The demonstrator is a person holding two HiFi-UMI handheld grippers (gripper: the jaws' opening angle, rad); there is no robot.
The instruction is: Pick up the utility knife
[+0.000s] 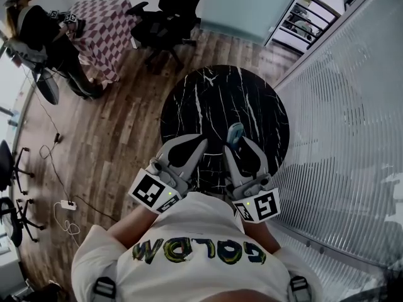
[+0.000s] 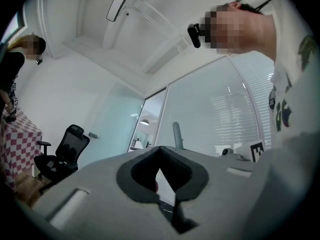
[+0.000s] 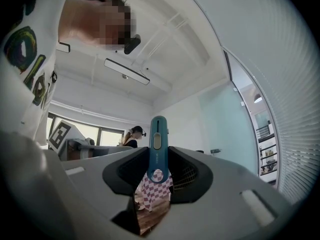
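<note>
The teal utility knife (image 3: 158,143) is clamped in your right tongs (image 3: 159,158), the dark pads pressing on both its sides near its lower end, while most of its body with the pale slider button juts out past the tips and points slightly upward. From the head view the knife (image 1: 235,133) sticks out ahead of the right tongs (image 1: 236,145) over the near part of the round black marble bench (image 1: 252,93).

Just beside them, your left tongs (image 1: 191,145) are held at about the same height. Their pads are together at the tips and nothing is gripped between them (image 2: 160,154). The marker cube of each tong sits close against your white shirt (image 1: 201,244).

Beyond the tongs and past the bench, a black office chair (image 1: 170,17) stands on the wooden floor (image 1: 113,137). Farther off, on the left tongs' side, a second person (image 1: 38,30) sits at a table with a red-checked cloth (image 1: 104,24). On the right tongs' side runs a glass wall with blinds (image 1: 352,106).
</note>
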